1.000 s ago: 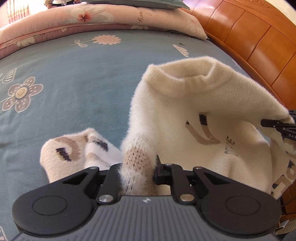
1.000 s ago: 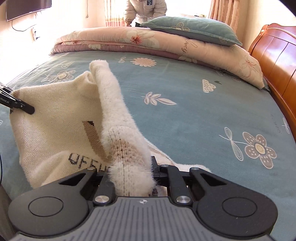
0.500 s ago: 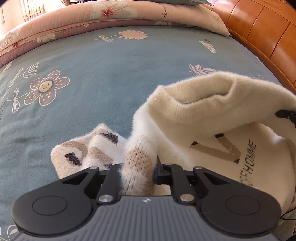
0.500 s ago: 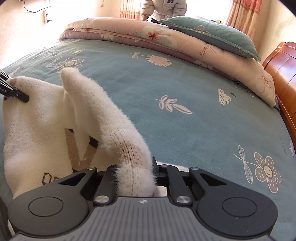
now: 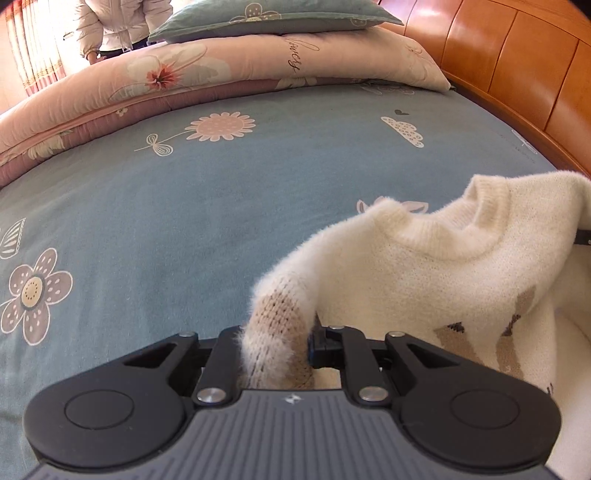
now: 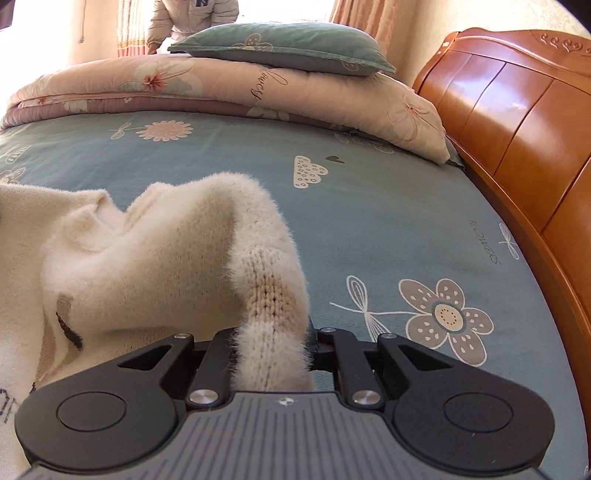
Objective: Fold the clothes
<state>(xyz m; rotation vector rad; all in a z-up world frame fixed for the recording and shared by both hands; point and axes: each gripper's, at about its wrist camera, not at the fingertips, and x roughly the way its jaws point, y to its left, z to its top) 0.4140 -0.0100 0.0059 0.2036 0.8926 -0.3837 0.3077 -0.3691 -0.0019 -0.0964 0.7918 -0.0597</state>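
A fluffy cream sweater [image 5: 443, 280] with beige and black patterning hangs between both grippers above the blue floral bedsheet [image 5: 184, 206]. My left gripper [image 5: 277, 343] is shut on a beige-patterned fold of it. The round collar [image 5: 476, 236] opens to the right of that hold. In the right wrist view my right gripper [image 6: 273, 343] is shut on the sweater [image 6: 155, 258] at another beige-patterned fold, and the body drapes off to the left. A tip of the right gripper shows at the left view's right edge.
A folded pink floral quilt [image 6: 221, 88] with a green pillow [image 6: 280, 48] lies across the far side of the bed. An orange wooden headboard [image 6: 517, 122] runs along the right. A person in a pale puffy jacket [image 5: 118, 26] stands beyond the quilt.
Both grippers have carried the sweater forward over the bed and tilted up. The sleeve end that lay by the left gripper is out of view. The collar has shifted right in the left view.
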